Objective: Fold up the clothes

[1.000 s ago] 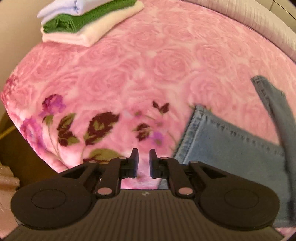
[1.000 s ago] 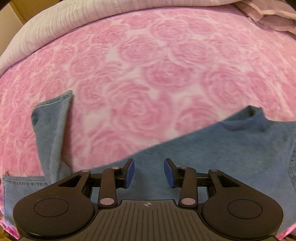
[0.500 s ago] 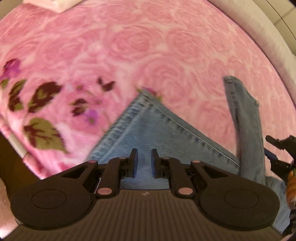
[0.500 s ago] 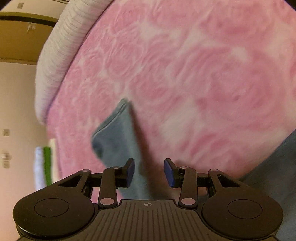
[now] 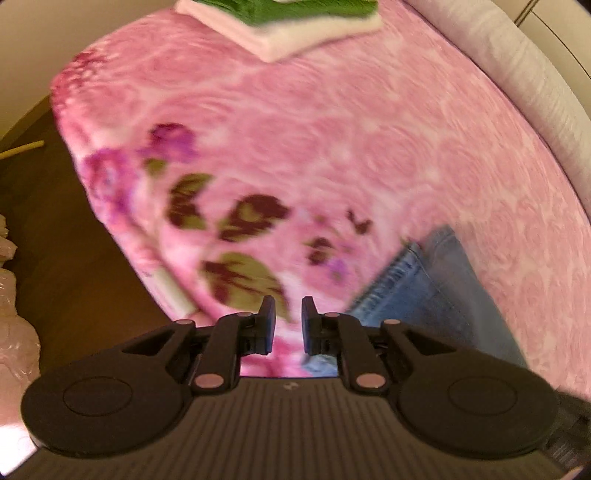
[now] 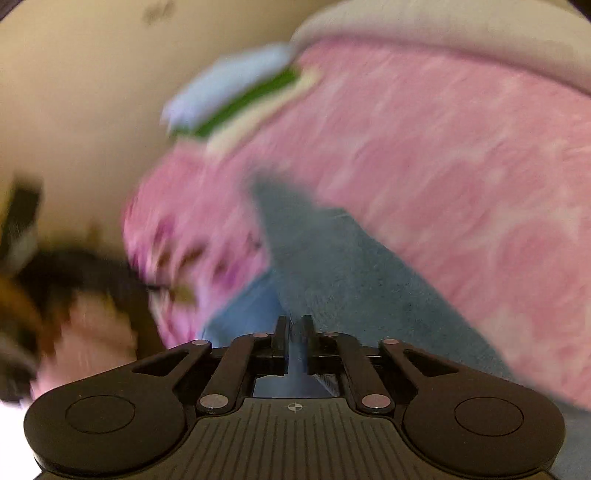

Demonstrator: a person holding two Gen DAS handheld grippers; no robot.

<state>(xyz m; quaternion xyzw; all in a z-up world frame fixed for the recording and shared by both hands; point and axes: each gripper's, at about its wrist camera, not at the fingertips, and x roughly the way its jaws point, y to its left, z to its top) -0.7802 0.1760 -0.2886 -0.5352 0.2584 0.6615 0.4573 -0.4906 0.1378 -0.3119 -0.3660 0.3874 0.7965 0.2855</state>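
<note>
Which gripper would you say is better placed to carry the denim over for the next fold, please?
Right: the right gripper is shut on the blue denim jeans, while the left gripper is open over the pink floral blanket.

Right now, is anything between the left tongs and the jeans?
Nothing visible. The left tongs are open over bare pink blanket, and the jeans lie just to their right; the folded stack sits far off.

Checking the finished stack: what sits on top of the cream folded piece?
A green folded garment lies on the cream piece; a pale blue piece tops it. Anything between them is hidden.
</note>
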